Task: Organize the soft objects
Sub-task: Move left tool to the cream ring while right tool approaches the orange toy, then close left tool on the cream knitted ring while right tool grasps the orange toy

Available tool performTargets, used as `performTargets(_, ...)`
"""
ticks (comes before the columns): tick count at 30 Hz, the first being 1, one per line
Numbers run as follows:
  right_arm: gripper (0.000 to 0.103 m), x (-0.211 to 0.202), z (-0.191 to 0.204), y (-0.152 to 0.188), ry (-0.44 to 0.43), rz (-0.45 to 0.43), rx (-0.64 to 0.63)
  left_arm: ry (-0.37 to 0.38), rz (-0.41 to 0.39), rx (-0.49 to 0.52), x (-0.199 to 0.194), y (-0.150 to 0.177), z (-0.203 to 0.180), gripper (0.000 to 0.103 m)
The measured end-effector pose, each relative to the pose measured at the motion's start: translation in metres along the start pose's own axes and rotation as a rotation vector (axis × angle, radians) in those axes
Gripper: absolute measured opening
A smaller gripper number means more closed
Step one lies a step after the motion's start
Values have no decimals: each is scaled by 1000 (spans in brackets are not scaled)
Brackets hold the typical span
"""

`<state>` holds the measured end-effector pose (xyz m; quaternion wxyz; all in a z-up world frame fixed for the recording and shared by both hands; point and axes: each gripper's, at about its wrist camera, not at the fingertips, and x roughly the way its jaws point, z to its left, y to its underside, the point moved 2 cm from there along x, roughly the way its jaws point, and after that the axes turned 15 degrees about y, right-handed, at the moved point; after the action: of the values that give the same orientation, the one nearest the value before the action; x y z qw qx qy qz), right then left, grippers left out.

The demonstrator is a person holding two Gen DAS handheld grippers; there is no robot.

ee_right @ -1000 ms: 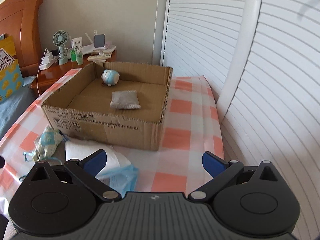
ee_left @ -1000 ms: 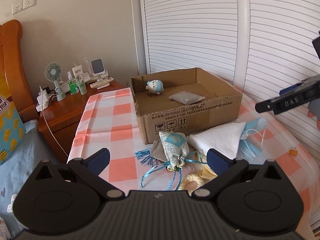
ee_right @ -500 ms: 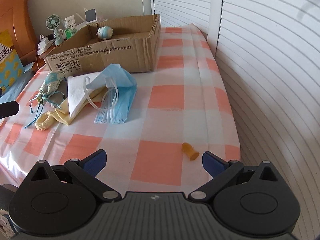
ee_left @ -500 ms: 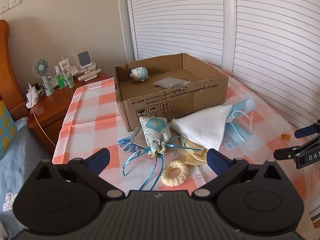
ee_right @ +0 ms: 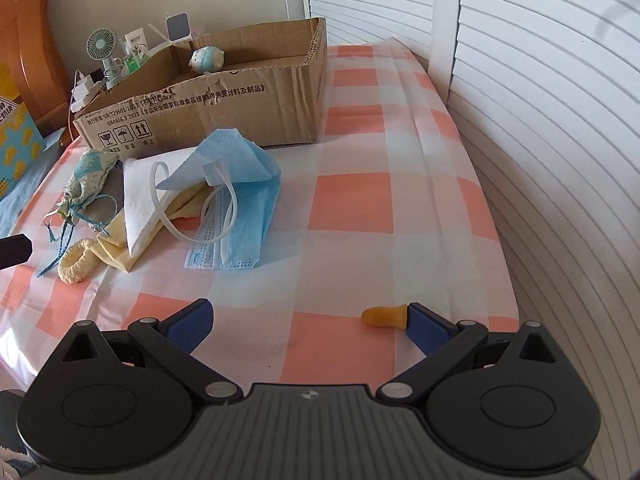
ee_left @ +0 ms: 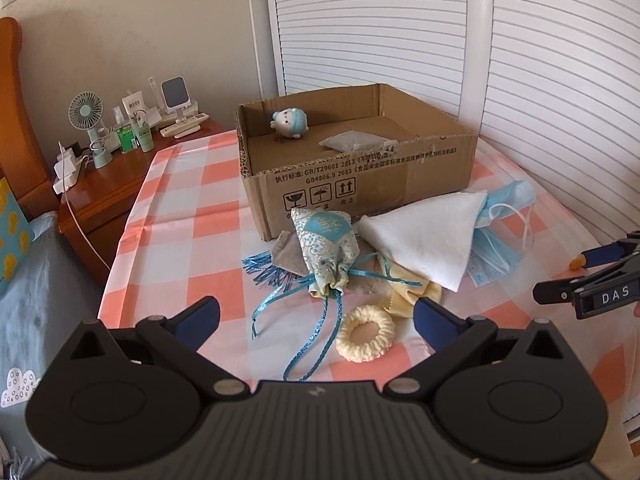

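Observation:
A cardboard box (ee_left: 360,168) (ee_right: 208,116) stands on the checked cloth and holds a blue plush toy (ee_left: 289,123) and a grey pouch (ee_left: 352,143). In front of it lie a patterned drawstring bag (ee_left: 326,246), a white cloth (ee_left: 428,232), blue face masks (ee_right: 236,184), a yellow cloth (ee_left: 408,292) and a cream scrunchie (ee_left: 365,338). My left gripper (ee_left: 316,318) is open, low over the cloth just before the scrunchie. My right gripper (ee_right: 308,318) is open; a small orange earplug (ee_right: 384,316) lies beside its right finger.
A wooden nightstand (ee_left: 104,184) at the left carries a small fan (ee_left: 86,120), bottles and a charger. White louvred doors (ee_left: 440,40) run along the back and right. The bed edge drops off at the left, where blue bedding (ee_left: 32,280) lies.
Both grippers have pulled back and down from the box. The right one now sits low over the cloth, close to the orange earplug. Both stayed open.

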<state>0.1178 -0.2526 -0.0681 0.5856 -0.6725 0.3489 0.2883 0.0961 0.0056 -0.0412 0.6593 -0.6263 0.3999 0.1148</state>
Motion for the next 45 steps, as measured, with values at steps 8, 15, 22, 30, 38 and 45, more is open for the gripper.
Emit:
performTargets(8,83,-4,6,6,66,-70,-87,12,20,5,7,0,0,102)
performTargets(15,56,-12,-5,12,48,-95,-66,35,44,29,12,3,-7,102)
performTargets(22,28,-11,-2,11,39,-119,-65,53,66,54,16,8,-14,102)
performTargets(30,27,-12,8,10,3,-134,-87,138,91,75,22,14,-22,83)
performTargets(38,27,-10,6,9,-15,-133,-71,209,208,16,45,26,-26,83)
performTargets(45,27,-8,8,7,-23,-142,-83,183,191,-23,55,20,-18,82)
